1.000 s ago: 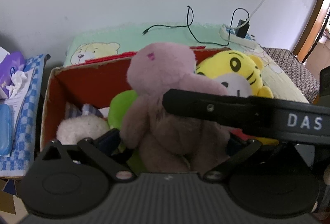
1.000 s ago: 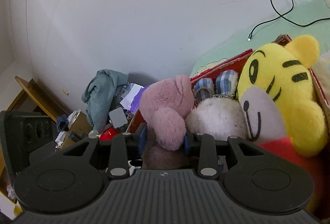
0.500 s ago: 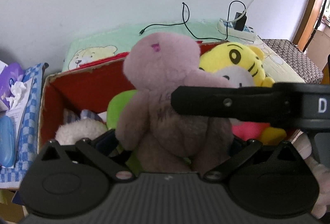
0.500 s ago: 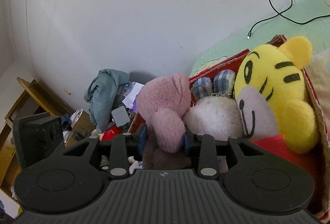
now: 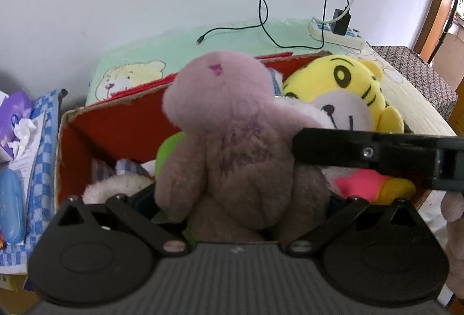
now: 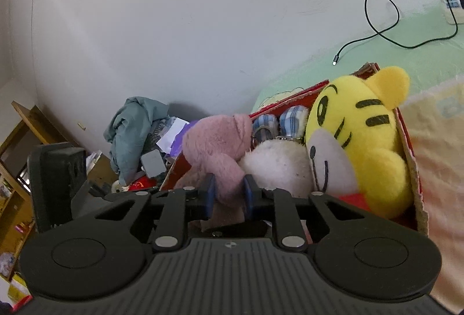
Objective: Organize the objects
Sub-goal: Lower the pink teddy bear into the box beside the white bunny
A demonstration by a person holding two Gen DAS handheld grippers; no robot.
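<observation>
A pink plush bear (image 5: 232, 147) stands upright over a red cardboard box (image 5: 116, 123) on the bed. My left gripper (image 5: 240, 199) is wide around its lower body, jaws hidden behind the plush. My right gripper (image 6: 227, 193) is shut on the bear's arm (image 6: 229, 178); its blue pads (image 6: 209, 193) pinch the fur. It crosses the left wrist view as a black bar (image 5: 362, 151). In the box sit a yellow tiger plush (image 6: 356, 141), a white plush (image 6: 278, 167) and a green toy (image 5: 169, 149).
A green bear-print sheet (image 5: 162, 60) covers the bed behind the box. A power strip with charger and black cable (image 5: 336, 28) lies near the wall. A checked cloth with tissues (image 5: 32, 135) is left. Clothes and clutter (image 6: 133, 129) pile beside the bed.
The pink bear has shifted left and risen a little in the left view. The right gripper has drawn back to the right and now pinches the bear's arm more tightly.
</observation>
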